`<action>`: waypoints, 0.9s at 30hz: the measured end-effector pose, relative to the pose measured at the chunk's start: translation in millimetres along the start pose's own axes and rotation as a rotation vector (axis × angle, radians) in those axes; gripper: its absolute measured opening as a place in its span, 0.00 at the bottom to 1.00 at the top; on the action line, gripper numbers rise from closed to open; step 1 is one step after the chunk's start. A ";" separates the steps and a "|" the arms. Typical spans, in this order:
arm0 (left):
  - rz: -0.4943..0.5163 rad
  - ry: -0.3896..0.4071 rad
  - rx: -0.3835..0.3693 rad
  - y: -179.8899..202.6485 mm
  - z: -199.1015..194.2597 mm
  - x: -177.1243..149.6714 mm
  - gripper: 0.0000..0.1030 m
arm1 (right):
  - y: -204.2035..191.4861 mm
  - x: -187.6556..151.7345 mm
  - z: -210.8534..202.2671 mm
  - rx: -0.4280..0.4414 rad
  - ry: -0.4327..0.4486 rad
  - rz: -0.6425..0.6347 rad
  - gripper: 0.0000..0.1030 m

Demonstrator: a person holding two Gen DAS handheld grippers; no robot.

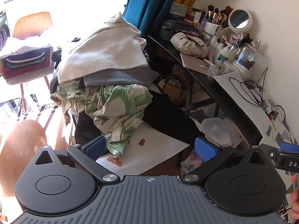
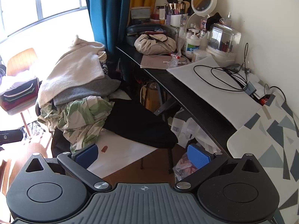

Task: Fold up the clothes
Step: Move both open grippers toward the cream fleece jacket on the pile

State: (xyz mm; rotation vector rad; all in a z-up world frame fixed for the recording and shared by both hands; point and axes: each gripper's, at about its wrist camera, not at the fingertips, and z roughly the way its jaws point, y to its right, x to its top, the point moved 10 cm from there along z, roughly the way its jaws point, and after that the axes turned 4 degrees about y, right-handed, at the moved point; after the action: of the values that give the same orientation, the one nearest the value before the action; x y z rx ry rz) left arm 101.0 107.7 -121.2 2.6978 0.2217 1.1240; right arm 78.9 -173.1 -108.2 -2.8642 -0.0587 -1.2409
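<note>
A heap of clothes lies ahead on a low white table point(image 1: 155, 149): a cream sweater point(image 1: 104, 50) on top, a grey knit point(image 1: 119, 77) under it, a green-and-white patterned garment point(image 1: 115, 108) below, and a black garment point(image 1: 164, 117) to the right. The same heap shows in the right wrist view, with the cream sweater point(image 2: 74, 71), the green garment point(image 2: 82, 119) and the black garment point(image 2: 142, 125). My left gripper point(image 1: 151, 149) is open and empty, just short of the green garment's hanging edge. My right gripper point(image 2: 143, 155) is open and empty over the table's near part.
A black desk point(image 2: 186, 100) runs along the right wall, crowded with cosmetics, a round mirror point(image 2: 203, 0), a cream pouch point(image 2: 155, 43) and cables. A chair point(image 1: 28, 37) at far left holds a stack of folded clothes point(image 1: 26, 61). Plastic bags point(image 1: 216, 127) lie under the desk. A blue curtain point(image 2: 106, 11) hangs behind.
</note>
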 end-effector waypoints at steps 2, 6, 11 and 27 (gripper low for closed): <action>0.012 0.002 0.029 0.0 6.7 5.3 1.00 | 4.7 2.5 10.2 -0.019 0.016 -0.015 0.99; 0.022 0.023 0.059 7.6 15.1 21.0 1.00 | 19.4 10.2 31.8 -0.024 0.025 -0.026 0.99; 0.028 0.051 0.074 24.9 26.7 46.0 1.00 | 38.2 30.7 54.4 0.008 0.030 0.017 0.99; -0.003 0.076 0.099 18.5 32.5 62.3 1.00 | 14.9 76.3 102.4 0.097 0.062 -0.027 0.99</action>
State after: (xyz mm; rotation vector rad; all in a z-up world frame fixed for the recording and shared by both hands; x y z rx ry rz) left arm 168.7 99.0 -96.4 2.7409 0.3012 1.2474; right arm 206.3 -182.6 -122.6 -2.7499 -0.1528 -1.2936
